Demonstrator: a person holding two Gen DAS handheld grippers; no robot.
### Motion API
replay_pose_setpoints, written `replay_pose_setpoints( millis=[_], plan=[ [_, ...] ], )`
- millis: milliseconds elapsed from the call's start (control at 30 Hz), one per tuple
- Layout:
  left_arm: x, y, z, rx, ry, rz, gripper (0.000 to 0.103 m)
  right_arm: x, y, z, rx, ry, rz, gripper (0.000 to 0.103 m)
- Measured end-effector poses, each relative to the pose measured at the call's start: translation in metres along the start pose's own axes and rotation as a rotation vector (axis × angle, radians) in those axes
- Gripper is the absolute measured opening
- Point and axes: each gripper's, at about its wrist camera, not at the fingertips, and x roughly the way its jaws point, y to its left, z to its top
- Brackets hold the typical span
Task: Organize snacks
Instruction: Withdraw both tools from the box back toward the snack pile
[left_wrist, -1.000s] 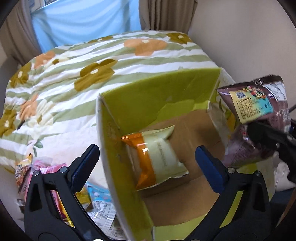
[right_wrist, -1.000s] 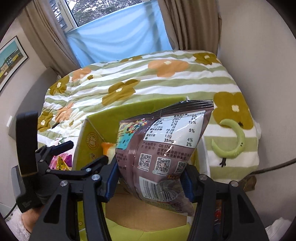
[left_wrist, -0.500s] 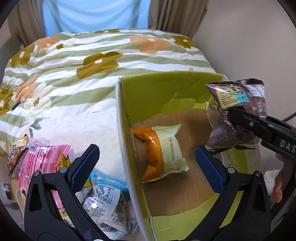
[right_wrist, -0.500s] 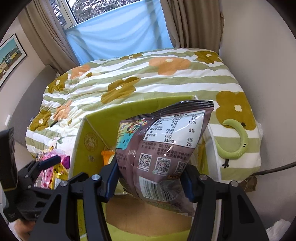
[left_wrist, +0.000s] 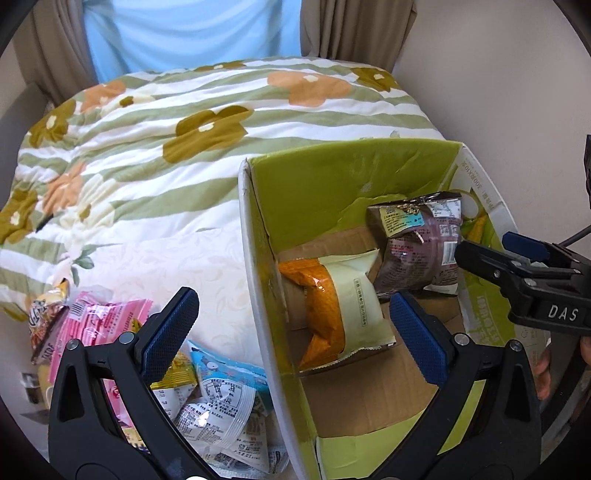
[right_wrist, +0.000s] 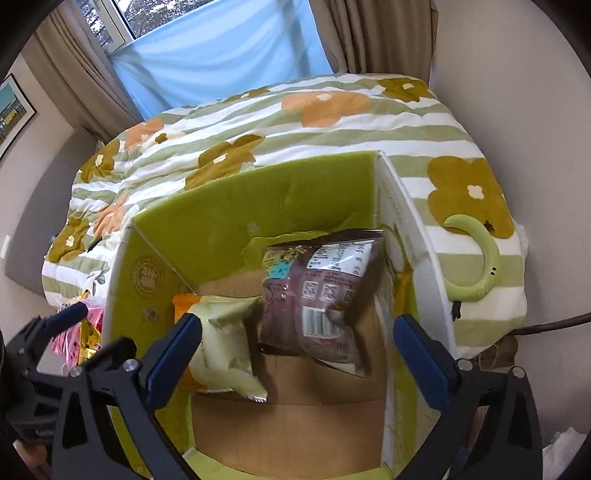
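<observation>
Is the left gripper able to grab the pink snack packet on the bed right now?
Probably yes. The left gripper is open and holds nothing, and the pink snack packet lies uncovered on top of the loose pile, outside the green cardboard box. Only the box's wall stands beside it, not across the path.

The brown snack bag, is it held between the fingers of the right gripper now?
No, the brown snack bag lies inside the green box, and the right gripper is open with nothing between its fingers.
</observation>
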Motion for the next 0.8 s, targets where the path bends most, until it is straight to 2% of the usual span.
replay_pose_setpoints(
  millis=[233, 467, 700, 800],
  plan=[
    [-0.031, -0.007, 0.003, -0.006, -0.060, 0.006, 0.102, -0.041, 0.004, 0.001, -0.049, -0.064, 0.010, 0.103],
    [-0.089, -0.010, -0.014, -0.031, -0.126, 0.004, 0.102, -0.101, 0.013, -0.013, -0.051, -0.166, 0.107, 0.103],
    [-0.160, 0.025, -0.056, -0.111, -0.198, 0.072, 0.102, -0.146, 0.040, -0.037, -0.117, -0.246, 0.097, 0.103],
    [-0.185, 0.048, -0.075, -0.155, -0.216, 0.097, 0.102, -0.157, 0.050, -0.052, -0.108, -0.258, 0.130, 0.103]
  ],
)
